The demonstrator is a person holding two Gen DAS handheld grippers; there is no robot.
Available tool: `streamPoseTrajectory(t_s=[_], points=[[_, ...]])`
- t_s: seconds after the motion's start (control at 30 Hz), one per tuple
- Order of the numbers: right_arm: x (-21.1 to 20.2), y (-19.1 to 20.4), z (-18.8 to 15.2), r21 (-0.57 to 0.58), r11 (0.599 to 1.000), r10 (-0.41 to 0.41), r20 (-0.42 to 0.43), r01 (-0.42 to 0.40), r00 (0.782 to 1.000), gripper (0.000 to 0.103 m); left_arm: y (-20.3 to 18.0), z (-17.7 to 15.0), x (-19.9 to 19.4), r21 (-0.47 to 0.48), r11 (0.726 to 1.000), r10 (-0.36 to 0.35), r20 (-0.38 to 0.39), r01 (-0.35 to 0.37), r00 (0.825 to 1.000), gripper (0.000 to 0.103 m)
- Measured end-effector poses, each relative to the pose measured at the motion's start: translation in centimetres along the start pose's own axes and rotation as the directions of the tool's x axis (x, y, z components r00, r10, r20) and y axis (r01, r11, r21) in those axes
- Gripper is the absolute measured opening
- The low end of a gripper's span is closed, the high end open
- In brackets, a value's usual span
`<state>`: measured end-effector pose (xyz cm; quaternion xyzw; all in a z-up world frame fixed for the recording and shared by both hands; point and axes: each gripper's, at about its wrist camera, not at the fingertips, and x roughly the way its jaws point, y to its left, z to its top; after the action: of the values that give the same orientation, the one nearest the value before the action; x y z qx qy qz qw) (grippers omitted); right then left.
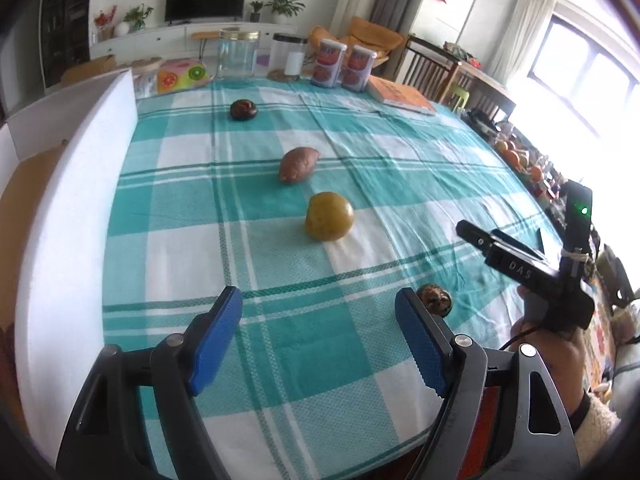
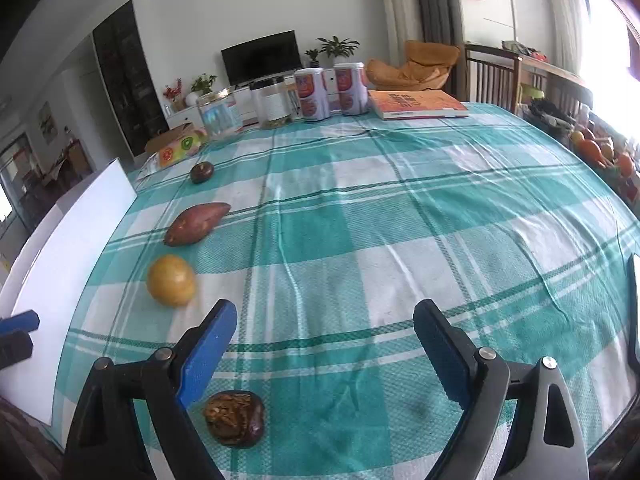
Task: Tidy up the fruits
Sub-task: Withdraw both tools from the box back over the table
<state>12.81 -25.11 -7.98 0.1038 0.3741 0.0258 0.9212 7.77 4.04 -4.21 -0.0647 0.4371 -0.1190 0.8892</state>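
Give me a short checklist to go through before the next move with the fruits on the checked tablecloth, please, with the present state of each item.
1. Left tongs open and empty: ok.
2. Right tongs open and empty: ok.
3. Four items lie apart in a row, none touching: dark wrinkled fruit, round yellow fruit, reddish-brown sweet potato, small dark round fruit: ok.
4. Teal and white checked tablecloth bare around the row: ok.
5. Container or target place for the fruits in view: cannot tell.
6. Dark wrinkled fruit lies near the right tongs' left finger, not between the pads: not ok for closing yet.
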Motion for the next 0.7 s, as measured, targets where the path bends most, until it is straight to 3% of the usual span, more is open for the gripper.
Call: streamPoseTrajectory(t_s=[0.1,0.37,0.57,0.63,0.7], points=[[-0.3,-1.7,-0.2,0.095,0.995,0.001,0.018,-0.002,1.0,0.09,0.3,-0.3,2.4,0.022,0.998,0.059,0.004,-0.059,0.998,0.081],[0.5,-2.7,-0.6,0.155,0.988,0.017,0.009,-0.018,1.0,0.091,3.6,-0.4,7.4,0.026,0.982,0.187,0.022,-0.188,0.982,0.081],[0.5,-6.1,-1.1,0.342,0.931,0.13,0.022,-0.13,0.991,0.091,4.7,-0.8,7.8,0.007,0.985,0.174,0.029,-0.174,0.984,0.081],[1.0,-6.4,-1.1,0.373,0.91,0.212,-0.038,-0.183,0.977,0.091,4.5,-0.7,8.0,0.022,0.985,0.171,0.021,-0.171,0.985,0.085],[1.2,-5.4,-0.9,0.348,0.906,0.299,-0.13,-0.239,0.945,0.091,4.1,-0.7,8.4,0.047,0.98,0.191,0.011,-0.191,0.982,0.088]])
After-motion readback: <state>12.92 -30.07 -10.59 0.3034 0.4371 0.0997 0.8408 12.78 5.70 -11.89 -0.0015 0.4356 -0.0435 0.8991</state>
